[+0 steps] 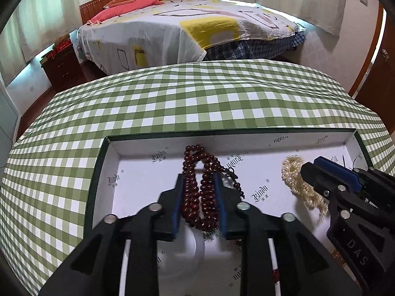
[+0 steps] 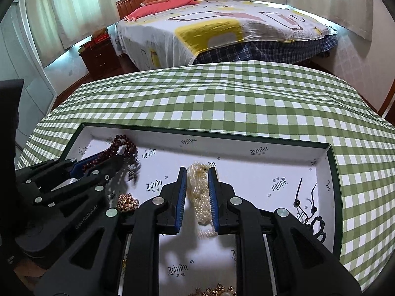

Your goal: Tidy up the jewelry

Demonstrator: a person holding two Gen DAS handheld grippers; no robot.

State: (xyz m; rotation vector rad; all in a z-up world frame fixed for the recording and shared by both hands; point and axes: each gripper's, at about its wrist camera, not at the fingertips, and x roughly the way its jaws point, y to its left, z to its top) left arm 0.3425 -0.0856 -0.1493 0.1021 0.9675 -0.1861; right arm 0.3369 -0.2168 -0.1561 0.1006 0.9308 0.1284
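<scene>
Inside the white-lined box on the tabletop, the left gripper straddles the dark red bead string, its jaws slackened, pads just off the beads, likely to let them settle. The right gripper stands likewise parted around the pearl strand. Gold pieces and a black cord lie apart. The box walls hem sideways moves; the far tabletop lies open.

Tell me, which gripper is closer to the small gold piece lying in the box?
Left. The left gripper reaches just past the gold piece, its arm right beside it; the right gripper straddles the pearl strand further along the box.
</scene>
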